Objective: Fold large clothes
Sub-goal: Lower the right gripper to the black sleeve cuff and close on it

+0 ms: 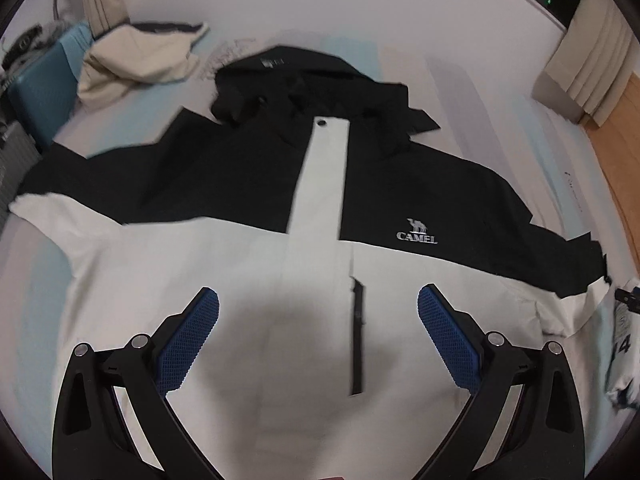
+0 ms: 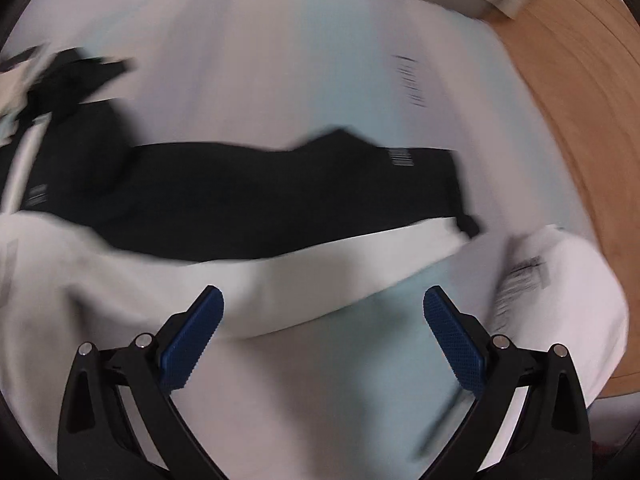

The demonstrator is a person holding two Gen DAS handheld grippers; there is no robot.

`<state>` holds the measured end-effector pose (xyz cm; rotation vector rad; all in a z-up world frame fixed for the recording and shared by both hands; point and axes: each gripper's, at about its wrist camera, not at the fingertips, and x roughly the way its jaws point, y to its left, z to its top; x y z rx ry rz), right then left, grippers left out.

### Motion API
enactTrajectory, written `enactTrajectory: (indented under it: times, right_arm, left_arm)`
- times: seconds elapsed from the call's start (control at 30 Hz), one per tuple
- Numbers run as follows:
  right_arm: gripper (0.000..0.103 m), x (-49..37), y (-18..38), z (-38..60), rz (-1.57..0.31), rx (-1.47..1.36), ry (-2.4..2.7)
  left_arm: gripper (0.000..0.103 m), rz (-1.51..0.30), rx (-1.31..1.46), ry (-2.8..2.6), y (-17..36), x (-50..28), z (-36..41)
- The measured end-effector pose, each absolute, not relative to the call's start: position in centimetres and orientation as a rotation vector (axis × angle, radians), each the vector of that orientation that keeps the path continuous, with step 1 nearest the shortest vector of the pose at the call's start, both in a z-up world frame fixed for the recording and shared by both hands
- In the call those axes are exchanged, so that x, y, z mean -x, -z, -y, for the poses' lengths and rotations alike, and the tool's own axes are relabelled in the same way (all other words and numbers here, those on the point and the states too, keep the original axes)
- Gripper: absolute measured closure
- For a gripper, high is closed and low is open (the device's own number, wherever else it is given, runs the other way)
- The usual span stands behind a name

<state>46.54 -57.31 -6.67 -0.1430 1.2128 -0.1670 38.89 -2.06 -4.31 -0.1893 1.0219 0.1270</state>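
A black and white hooded jacket (image 1: 320, 184) lies flat and face up on a pale bed sheet (image 1: 460, 80), sleeves spread to both sides, a CAMEL logo (image 1: 417, 232) on its chest. My left gripper (image 1: 318, 300) is open and empty, hovering above the jacket's white lower front. In the right wrist view, blurred by motion, the jacket's black and white sleeve (image 2: 280, 216) stretches across. My right gripper (image 2: 323, 298) is open and empty above the sleeve's white lower edge.
A cream garment (image 1: 136, 60) lies crumpled at the far left of the bed, by a teal object (image 1: 36, 92). Another white garment with printing (image 2: 560, 292) lies at the right edge. A wooden floor (image 2: 580, 100) and curtains (image 1: 592, 68) are to the right.
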Motion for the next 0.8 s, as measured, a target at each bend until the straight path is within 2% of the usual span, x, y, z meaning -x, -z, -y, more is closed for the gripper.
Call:
enactTrajectory:
  times: [0.27, 0.3, 0.33, 0.43, 0.57, 0.67, 0.8]
  right_arm:
    - [0.01, -52.9, 10.2, 71.6, -1.313, 0.019, 0.262]
    - [0.017, -53.7, 10.9, 72.8, -1.332, 0.003, 0.263]
    - [0.025, -54.3, 11.2, 73.3, -1.343, -0.006, 0.253]
    - [0.03, -55.7, 12.7, 74.6, -1.394, -0.031, 0.219]
    - [0.031, -57.2, 14.6, 76.4, -1.441, -0.123, 0.182]
    - [0.037, -57.7, 16.5, 77.3, -1.505, -0.147, 0.18]
    - [0.037, -57.3, 17.9, 78.8, -1.515, -0.24, 0.187]
  left_arm:
    - [0.006, -1.104, 0.185, -0.169, 7.4, -41.2, 2.9]
    - [0.006, -1.115, 0.178, -0.169, 7.7, -41.3, 3.0]
    - [0.006, -1.125, 0.163, -0.169, 7.9, -41.6, 3.3]
    - [0.006, -1.136, 0.137, -0.157, 8.3, -42.4, 3.8]
    - [0.006, -1.157, 0.149, -0.123, 9.1, -44.0, 4.0]
    - [0.006, -1.198, 0.132, -0.111, 10.3, -45.5, 4.1]
    - [0.006, -1.218, 0.105, -0.053, 10.5, -46.8, 5.5]
